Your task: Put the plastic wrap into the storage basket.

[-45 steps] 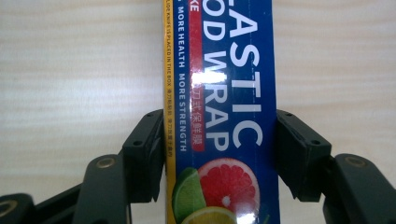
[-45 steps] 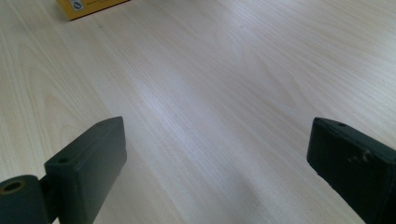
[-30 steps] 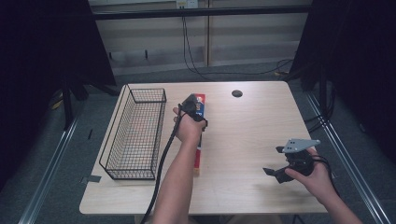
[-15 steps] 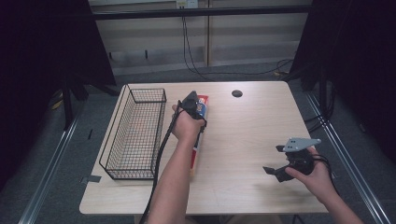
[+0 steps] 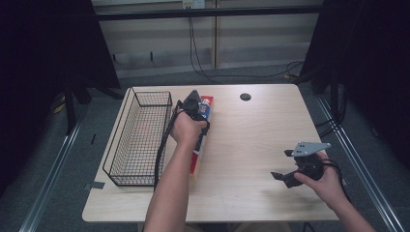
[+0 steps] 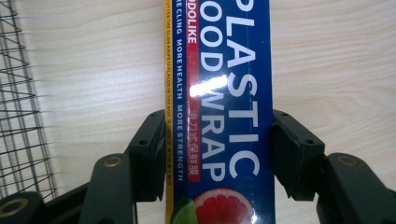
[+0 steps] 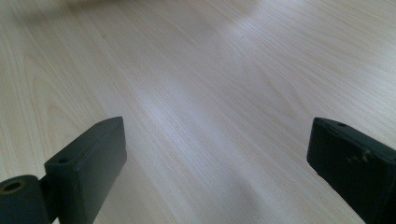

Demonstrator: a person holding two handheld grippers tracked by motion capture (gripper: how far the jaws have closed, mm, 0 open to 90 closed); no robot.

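Plastic-wrap box (image 6: 224,112), long glossy cardboard, sits clamped in left gripper (image 6: 219,154) fingers; right gripper (image 7: 217,158) fingers gape apart.

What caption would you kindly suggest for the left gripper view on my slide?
Left gripper jaws straddling a blue plastic wrap box on the wooden table, beside the wire basket.

Two bare forearms, no sleeves. Each hand holds a black two-jaw gripper: the left gripper (image 5: 193,107) trails a black cable toward 6 o'clock; the right gripper (image 5: 297,166) carries a grey three-cornered plate (small dark holes). Brass-coloured rivets mark the blocky jaws' hinges.
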